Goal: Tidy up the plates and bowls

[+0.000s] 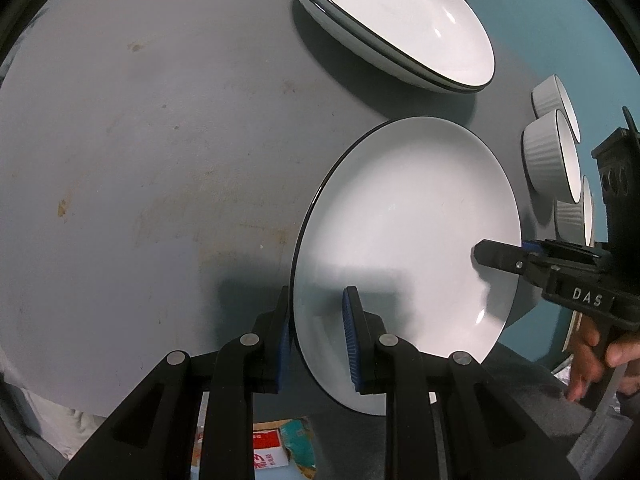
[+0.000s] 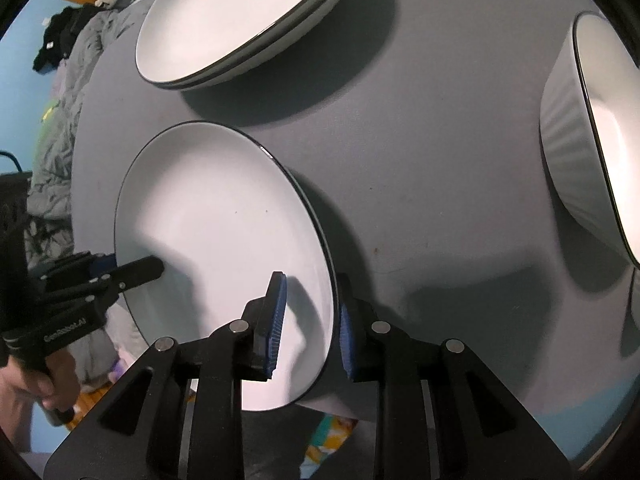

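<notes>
Nearest in the L wrist view, the L gripper (image 1: 316,336) straddles the near rim of the plate (image 1: 404,240): one blue pad outside under the rim, one inside on the white face, jaws apart w/ a visible gap at the inner pad, so not clamped yet as far as I can tell. R wrist view shows the same for the R gripper (image 2: 312,324): rim edge runs between its pads, jaws apart, left pad clear of the face; whether the outer pad touches is hidden by the rim. So both grippers sit on opposite edges of one plate, and each tip shows in the other's view at the far rim. The plate sits tilted off the grey table (image 1: 140,140) or overhanging its edge; can't tell which, since its underside is hidden. Key relation: rim is already inside both jaws, edge-on to the pads, so closing looks like the next need, then a two-handed carry. Neither side is nearer; they're symmetric. Beyond, well apart across the table, is the plate stack (image 1: 392,20), two or three high, count unclear, likely the target, straight ahead of the held plate. Ribbed bowls (image 1: 552,156) line up to the right; the third is cut off behind the R gripper. One bowl (image 2: 588,140) looms large at the R view's edge, partly cropped. Floor clutter below is too blurred to name.
</notes>
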A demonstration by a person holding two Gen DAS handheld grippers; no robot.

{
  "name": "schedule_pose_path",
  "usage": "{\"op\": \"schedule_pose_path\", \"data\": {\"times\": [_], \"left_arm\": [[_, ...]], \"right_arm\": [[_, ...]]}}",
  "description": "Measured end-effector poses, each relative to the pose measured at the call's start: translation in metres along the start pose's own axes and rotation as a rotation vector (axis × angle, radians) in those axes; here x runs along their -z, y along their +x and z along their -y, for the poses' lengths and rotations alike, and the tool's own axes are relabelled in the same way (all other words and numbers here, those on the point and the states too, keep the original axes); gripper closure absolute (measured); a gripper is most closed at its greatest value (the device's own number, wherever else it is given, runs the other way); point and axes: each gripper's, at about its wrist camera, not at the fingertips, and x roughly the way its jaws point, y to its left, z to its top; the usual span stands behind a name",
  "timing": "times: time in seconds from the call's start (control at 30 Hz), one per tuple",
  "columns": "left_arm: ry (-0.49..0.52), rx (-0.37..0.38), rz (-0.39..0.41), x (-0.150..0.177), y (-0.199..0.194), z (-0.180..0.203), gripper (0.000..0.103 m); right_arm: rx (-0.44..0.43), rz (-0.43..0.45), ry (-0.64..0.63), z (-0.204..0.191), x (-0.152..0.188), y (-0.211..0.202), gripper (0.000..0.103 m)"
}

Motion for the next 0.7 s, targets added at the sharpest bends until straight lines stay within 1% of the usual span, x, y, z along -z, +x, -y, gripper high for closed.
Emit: {"op": "schedule_pose_path", "data": {"times": [0.07, 0.13, 0.2, 0.33, 0.47, 0.6, 0.7], "left_arm": [[-0.004, -0.006, 0.004, 0.000, 0.000, 0.002, 0.081], [-0.011, -0.005, 0.000, -0.001, 0.000, 0.000, 0.081], [-0.014, -0.007, -0.008, 0.000, -0.002, -0.003, 0.081], [-0.017, -0.022, -0.009, 0.001, -0.005, -0.006, 0.081], [-0.006, -0.037, -0.025, 0.002, -0.004, 0.000, 0.081], [-0.011, -0.047, -0.016, 0.002, -0.012, 0.001, 0.081], [-0.014, -0.044, -0.004, 0.000, -0.021, 0.003, 0.081]], "right_arm": [[-0.014, -0.006, 0.016, 0.006, 0.000, -0.002, 0.082], [-0.001, -0.023, 0.012, 0.006, -0.001, -0.001, 0.085], [0.012, -0.044, -0.004, 0.006, -0.002, -0.002, 0.085], [0.040, -0.056, -0.045, -0.008, -0.005, 0.001, 0.084], [0.028, -0.073, -0.031, -0.007, -0.004, 0.004, 0.084], [0.019, -0.093, -0.040, -0.008, -0.002, 0.002, 0.084], [0.018, -0.087, -0.052, -0.013, -0.005, -0.005, 0.084]]}}
